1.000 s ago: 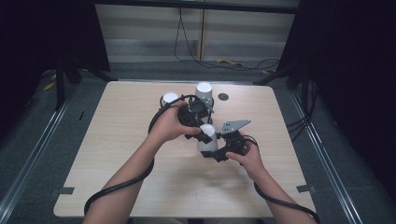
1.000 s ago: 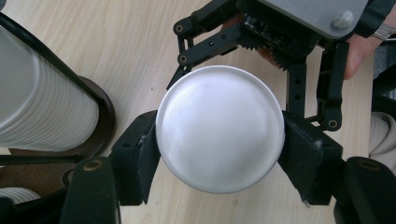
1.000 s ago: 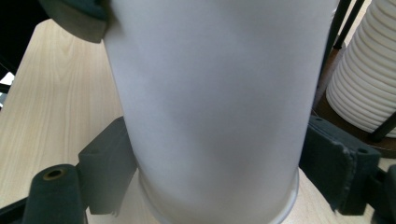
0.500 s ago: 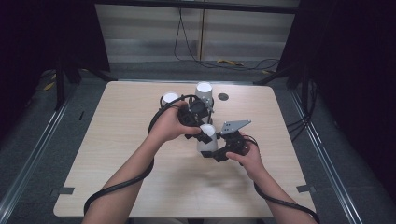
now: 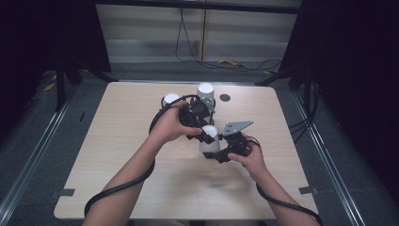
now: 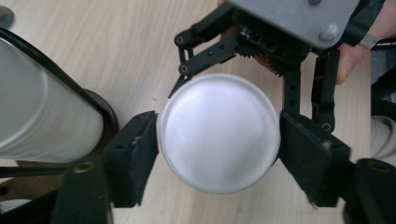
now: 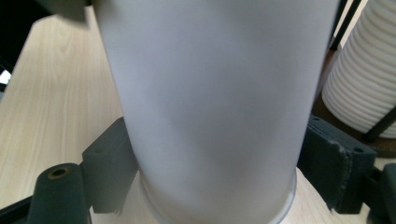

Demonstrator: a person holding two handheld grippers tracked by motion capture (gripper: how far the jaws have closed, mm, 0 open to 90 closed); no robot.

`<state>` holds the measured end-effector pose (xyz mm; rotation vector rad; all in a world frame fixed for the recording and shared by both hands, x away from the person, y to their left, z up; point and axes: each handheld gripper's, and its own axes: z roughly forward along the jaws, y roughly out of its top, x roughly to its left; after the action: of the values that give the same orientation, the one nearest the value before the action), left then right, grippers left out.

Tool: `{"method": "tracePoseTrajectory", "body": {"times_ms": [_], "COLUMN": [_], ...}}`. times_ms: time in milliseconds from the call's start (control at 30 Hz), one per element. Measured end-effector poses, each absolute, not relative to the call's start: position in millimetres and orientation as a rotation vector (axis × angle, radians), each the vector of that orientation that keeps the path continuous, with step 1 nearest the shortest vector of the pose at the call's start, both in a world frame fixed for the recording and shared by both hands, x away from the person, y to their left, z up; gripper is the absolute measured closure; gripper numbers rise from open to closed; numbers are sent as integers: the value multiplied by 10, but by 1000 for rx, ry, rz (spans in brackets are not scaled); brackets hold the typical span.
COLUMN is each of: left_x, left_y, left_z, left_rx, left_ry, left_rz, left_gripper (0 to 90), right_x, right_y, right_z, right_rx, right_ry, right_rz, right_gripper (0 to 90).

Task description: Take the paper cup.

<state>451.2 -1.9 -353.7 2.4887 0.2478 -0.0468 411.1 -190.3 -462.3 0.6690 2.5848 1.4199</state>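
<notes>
A plain white cup (image 5: pixel 210 145) stands near the table's middle with its closed flat end up. My right gripper (image 5: pixel 217 153) comes in from the right, low and level, shut on the cup's (image 7: pixel 210 93) wall with a pad on each side. My left gripper (image 5: pixel 206 133) points straight down over it. In the left gripper view its jaws have just been opening and now flank the cup's round top (image 6: pixel 219 130), the pads (image 6: pixel 140 144) right at its edge, no squeeze visible. The right gripper's fingers (image 6: pixel 201 60) show beyond the cup.
A ribbed white cup (image 5: pixel 205 92) stands on a dark coaster (image 6: pixel 106 116) just behind, close to the left gripper's cable. Another white cup (image 5: pixel 171 99) sits to its left. A small dark disc (image 5: pixel 225 98) lies at the back. Bare tabletop (image 5: pixel 122 155) stretches to the left and front.
</notes>
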Motion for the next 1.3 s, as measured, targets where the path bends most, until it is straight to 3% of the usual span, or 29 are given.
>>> {"method": "tracePoseTrajectory", "body": {"times_ms": [267,1300], "left_x": [4506,4458], "left_y": [165,512], "left_z": [-3507,-3650], "left_rx": [2428,2399], "left_ry": [264,321], "left_rz": [-1,25], "left_gripper": [205,203], "right_x": [4127,4145], "right_y": [-1936,-1994], "right_z": [-4593,-4555], "right_rx": [652,664], "right_ry": [2628,2679], "right_rz": [1372,1294], "right_gripper": [195,252]}}
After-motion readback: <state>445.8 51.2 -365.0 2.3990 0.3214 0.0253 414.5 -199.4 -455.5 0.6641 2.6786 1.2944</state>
